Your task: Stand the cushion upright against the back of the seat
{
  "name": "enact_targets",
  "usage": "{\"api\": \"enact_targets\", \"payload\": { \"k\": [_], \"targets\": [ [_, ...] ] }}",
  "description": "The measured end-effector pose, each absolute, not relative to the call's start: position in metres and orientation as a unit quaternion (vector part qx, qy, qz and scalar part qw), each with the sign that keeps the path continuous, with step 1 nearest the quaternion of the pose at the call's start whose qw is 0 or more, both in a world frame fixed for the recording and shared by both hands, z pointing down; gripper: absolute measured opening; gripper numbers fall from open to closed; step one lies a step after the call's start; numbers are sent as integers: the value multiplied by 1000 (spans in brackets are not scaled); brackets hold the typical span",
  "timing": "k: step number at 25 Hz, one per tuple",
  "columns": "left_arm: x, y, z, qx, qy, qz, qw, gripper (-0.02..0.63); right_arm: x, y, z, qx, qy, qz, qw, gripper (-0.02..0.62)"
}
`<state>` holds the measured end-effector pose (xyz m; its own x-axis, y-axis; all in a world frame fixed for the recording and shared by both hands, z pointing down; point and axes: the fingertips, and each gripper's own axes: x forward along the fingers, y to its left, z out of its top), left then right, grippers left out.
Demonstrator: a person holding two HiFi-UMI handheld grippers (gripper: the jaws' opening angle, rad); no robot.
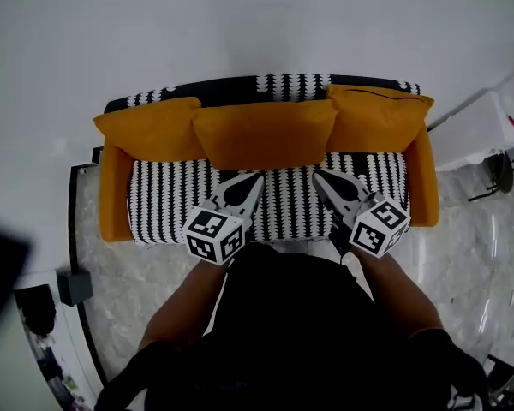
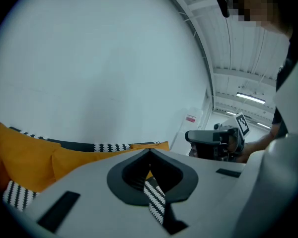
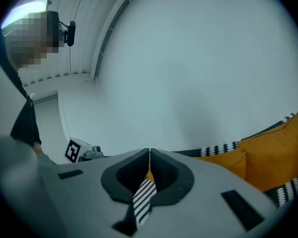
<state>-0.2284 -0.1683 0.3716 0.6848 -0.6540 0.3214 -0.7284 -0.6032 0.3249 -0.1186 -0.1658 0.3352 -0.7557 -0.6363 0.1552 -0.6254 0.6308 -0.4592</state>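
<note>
Three orange cushions stand upright against the back of a sofa with a black-and-white patterned seat [image 1: 167,197]. The middle cushion [image 1: 265,134] sits between the left cushion [image 1: 146,127] and the right cushion [image 1: 379,118]. My left gripper [image 1: 259,178] and right gripper [image 1: 317,176] hover over the seat's front half, short of the middle cushion, both shut with nothing between the jaws. In the left gripper view the closed jaws [image 2: 149,151] point over the cushions [image 2: 30,160] toward the wall. In the right gripper view the jaws [image 3: 149,150] are closed too, with cushions [image 3: 278,148] at the right.
The sofa has orange armrests [image 1: 114,191] and stands against a white wall. A white cabinet [image 1: 475,131] stands to its right. A dark box [image 1: 74,286] lies on the marble floor at the left. The person's dark torso fills the lower head view.
</note>
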Motion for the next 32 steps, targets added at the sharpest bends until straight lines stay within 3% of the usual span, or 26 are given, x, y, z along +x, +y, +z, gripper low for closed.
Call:
{"api": "enact_targets", "payload": {
  "k": [7,15,32],
  "targets": [
    [-194,-102,360,882,-418,68,208,17,-82,-90,332,-287,920,-262,42,35],
    [-181,-18,354,865,-450,69,212,17,-69,-16,347,-260,931,-256,-2,35],
    [-219,58,323,869,-451,56,193,17,-113,64,335,-280,933,-222,-28,35]
  ]
}}
